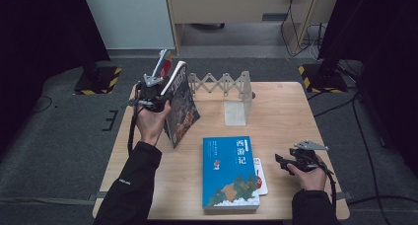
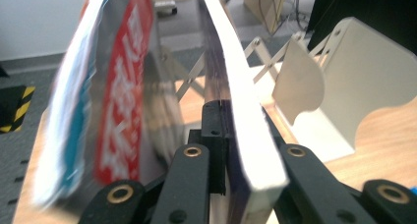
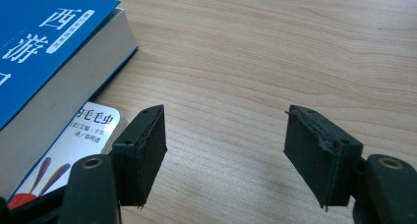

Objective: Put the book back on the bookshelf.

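Observation:
My left gripper [image 1: 156, 93] is shut on a dark-covered book [image 1: 181, 106], held upright and tilted above the table's back left. In the left gripper view the jaws [image 2: 223, 150] clamp that book's cover and white page block [image 2: 246, 121]. A thinner red and blue book [image 2: 118, 111] stands just to its left, blurred; its top [image 1: 163, 61] pokes up behind the gripper. A white accordion book rack [image 1: 222, 83] stands to the right. My right gripper [image 1: 280, 161] rests open at the front right, nothing between its jaws [image 3: 223, 150].
A thick blue book [image 1: 229, 171] lies flat at the table's front middle, on top of a small white booklet [image 1: 261, 178]; both lie left of the right jaws as the blue book [image 3: 44, 52] and the booklet [image 3: 83, 135]. The rack's white end plate [image 1: 235, 111] stands mid-table.

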`<state>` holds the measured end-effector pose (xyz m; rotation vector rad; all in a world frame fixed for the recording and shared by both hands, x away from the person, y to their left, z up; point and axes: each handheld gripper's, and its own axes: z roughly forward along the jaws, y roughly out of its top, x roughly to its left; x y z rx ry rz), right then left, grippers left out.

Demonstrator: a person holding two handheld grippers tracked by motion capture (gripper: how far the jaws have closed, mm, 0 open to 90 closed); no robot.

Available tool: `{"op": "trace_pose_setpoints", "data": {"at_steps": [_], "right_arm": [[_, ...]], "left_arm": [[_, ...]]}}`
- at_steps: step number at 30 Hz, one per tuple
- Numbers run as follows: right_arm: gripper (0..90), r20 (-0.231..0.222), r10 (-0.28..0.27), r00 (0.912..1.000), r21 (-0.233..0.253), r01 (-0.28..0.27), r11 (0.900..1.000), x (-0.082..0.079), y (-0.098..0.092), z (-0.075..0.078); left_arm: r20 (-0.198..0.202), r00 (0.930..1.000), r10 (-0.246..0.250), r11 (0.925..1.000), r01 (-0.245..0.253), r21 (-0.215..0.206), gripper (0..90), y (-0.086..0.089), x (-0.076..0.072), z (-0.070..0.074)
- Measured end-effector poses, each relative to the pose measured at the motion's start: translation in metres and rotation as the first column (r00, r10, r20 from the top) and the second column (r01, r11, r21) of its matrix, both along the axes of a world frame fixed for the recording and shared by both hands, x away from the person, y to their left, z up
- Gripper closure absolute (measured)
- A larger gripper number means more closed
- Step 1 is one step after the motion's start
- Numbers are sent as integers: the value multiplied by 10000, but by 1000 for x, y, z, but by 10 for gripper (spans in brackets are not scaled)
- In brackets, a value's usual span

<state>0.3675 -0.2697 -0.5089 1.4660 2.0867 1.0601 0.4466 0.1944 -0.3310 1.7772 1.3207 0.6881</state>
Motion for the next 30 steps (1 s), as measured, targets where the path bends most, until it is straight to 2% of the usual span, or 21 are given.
{"op": "trace_pose_setpoints", "data": {"at_steps": [3,7,12,15,16,18,20,24,28,30], "right_arm": [[318,-32,48,10000,-44,-48,10000,0,0,0],[315,-50,40,10000,-26,-40,10000,0,0,-1],[310,-108,45,9999,44,-44,10000,0,1,-1],[308,-135,55,9999,84,-54,10000,0,1,-1],[307,-115,62,9999,71,-61,10000,0,1,-1],[307,-130,73,9999,81,-72,9999,0,1,-1],[307,-133,68,9999,79,-67,9999,0,1,-1],[307,-138,79,9999,57,-79,10000,0,1,-1],[307,-130,97,9999,36,-97,9999,1,0,-1],[307,-127,130,9998,0,-130,9999,1,0,-1]], "left_arm": [[-230,9997,-97,9991,88,-406,796,5,-2,-2],[-392,9990,-217,9995,208,-222,781,3,-1,-5],[-809,9961,-347,9993,333,-191,759,-2,5,-5],[-937,9950,-360,9991,336,-270,773,-4,6,-5],[-967,9948,-325,9987,285,-427,785,-4,6,-4],[-736,9968,-308,9984,271,-503,812,-4,5,-2],[-248,9996,-132,9995,125,-286,816,-5,2,2],[358,9990,259,9997,-257,-41,817,-4,0,7],[620,9960,640,9979,-643,32,818,-2,4,7],[736,9939,826,9966,-822,-92,818,-1,8,6]]}}
